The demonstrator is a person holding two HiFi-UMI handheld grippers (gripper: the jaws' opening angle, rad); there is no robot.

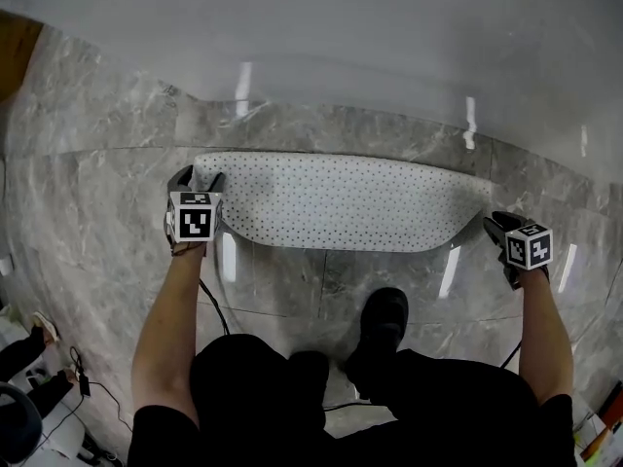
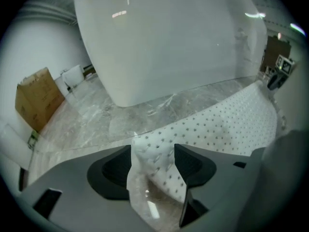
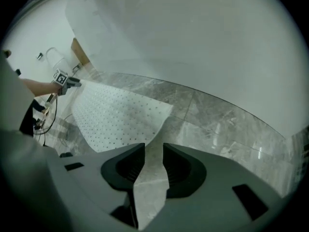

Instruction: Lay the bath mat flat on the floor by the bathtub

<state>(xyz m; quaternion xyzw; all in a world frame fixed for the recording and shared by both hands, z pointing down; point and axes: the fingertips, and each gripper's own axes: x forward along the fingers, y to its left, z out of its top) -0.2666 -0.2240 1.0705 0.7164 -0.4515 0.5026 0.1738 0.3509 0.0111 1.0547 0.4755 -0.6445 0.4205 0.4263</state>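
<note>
Release seems in hand: left gripper (image 2: pixel 153 164) jaws gape around the bath mat (image 1: pixel 341 202) corner, right gripper (image 3: pixel 153 166) jaws stand apart, empty; next, lift both clear.

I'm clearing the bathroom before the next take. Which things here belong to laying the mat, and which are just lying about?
Part of the job:
bath mat
floor
bathtub
left claw
right claw

Just lying about:
cardboard box
plug with cable
</note>
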